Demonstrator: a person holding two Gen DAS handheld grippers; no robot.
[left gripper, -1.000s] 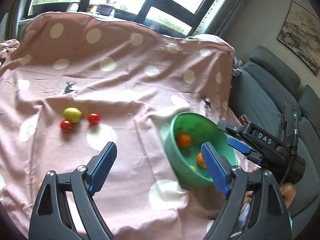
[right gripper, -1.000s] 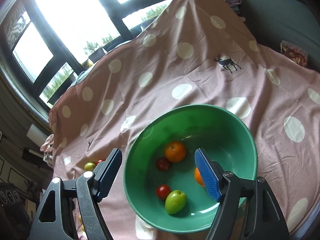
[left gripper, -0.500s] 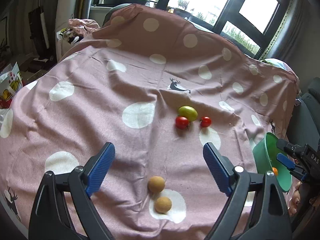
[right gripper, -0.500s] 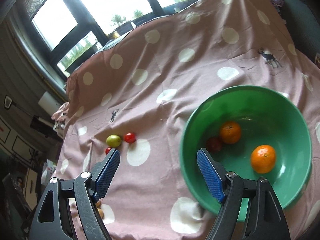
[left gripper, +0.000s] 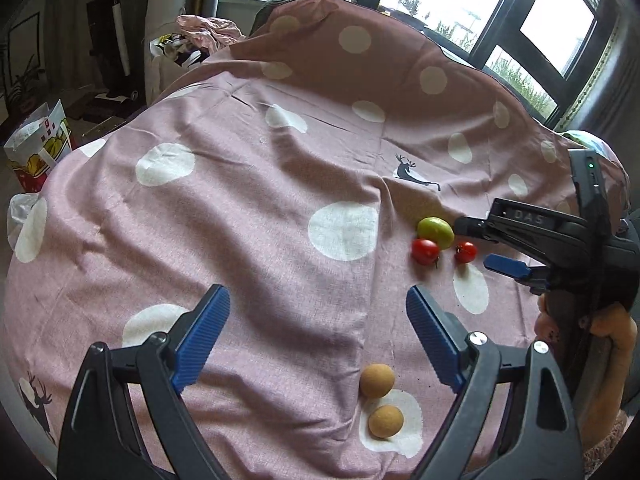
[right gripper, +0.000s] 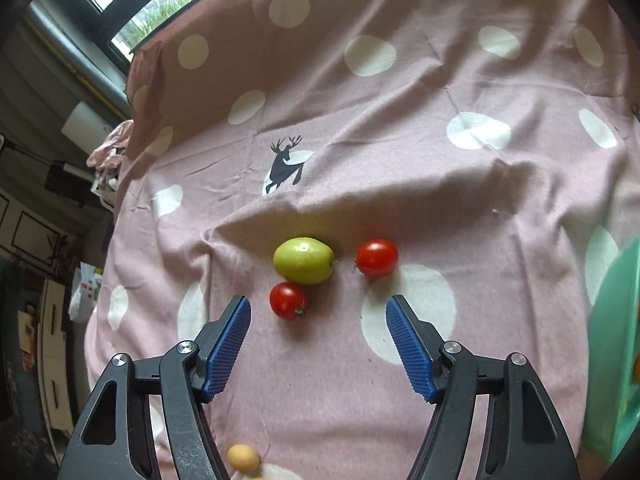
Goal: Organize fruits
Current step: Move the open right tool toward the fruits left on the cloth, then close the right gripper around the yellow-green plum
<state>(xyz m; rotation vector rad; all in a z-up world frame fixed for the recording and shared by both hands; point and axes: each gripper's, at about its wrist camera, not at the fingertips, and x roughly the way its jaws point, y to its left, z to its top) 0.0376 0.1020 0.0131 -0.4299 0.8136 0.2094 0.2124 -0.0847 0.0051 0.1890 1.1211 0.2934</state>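
Both my hands have swung away from the green bowl (right gripper: pixel 616 360), now just a sliver at the right edge. Pink spotted cloth (left gripper: pixel 248 208) fills the view. My left tongs (left gripper: pixel 318 336) hang spread and empty above two brown fruits (left gripper: pixel 377 379). My right tongs (right gripper: pixel 318 344), just narrowing but still apart, grip nothing over the green fruit (right gripper: pixel 303 260) and two red tomatoes (right gripper: pixel 287 301).

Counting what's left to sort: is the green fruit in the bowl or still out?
Out: the green fruit lies on the spotted cloth between two tomatoes.
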